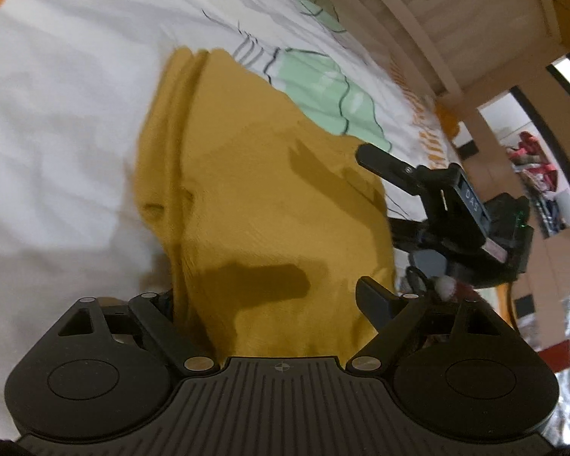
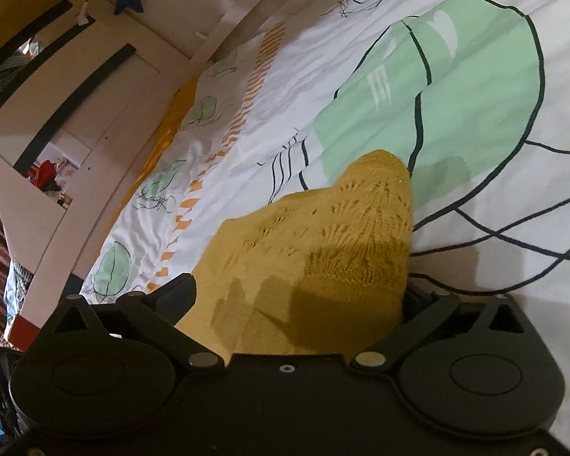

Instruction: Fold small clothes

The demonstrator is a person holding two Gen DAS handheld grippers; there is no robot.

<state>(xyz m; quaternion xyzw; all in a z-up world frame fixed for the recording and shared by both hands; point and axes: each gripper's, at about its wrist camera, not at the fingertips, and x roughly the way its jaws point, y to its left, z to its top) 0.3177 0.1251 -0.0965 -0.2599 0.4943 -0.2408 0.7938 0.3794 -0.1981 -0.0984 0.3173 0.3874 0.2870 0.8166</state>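
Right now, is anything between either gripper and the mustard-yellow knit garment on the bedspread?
Nothing visible. The mustard-yellow knit garment already lies between the left gripper fingers and fills the right gripper opening on the white patterned bedspread.

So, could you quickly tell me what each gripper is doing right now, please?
Left gripper: open, jaws set wide around the mustard garment, not clamped.
Right gripper: open, jaws wide, garment lying between them.

Bed point(image 1: 57, 121) with white printed duvet cover point(image 2: 475, 209); mustard-yellow knit garment point(image 1: 254, 197) lying directly on it.
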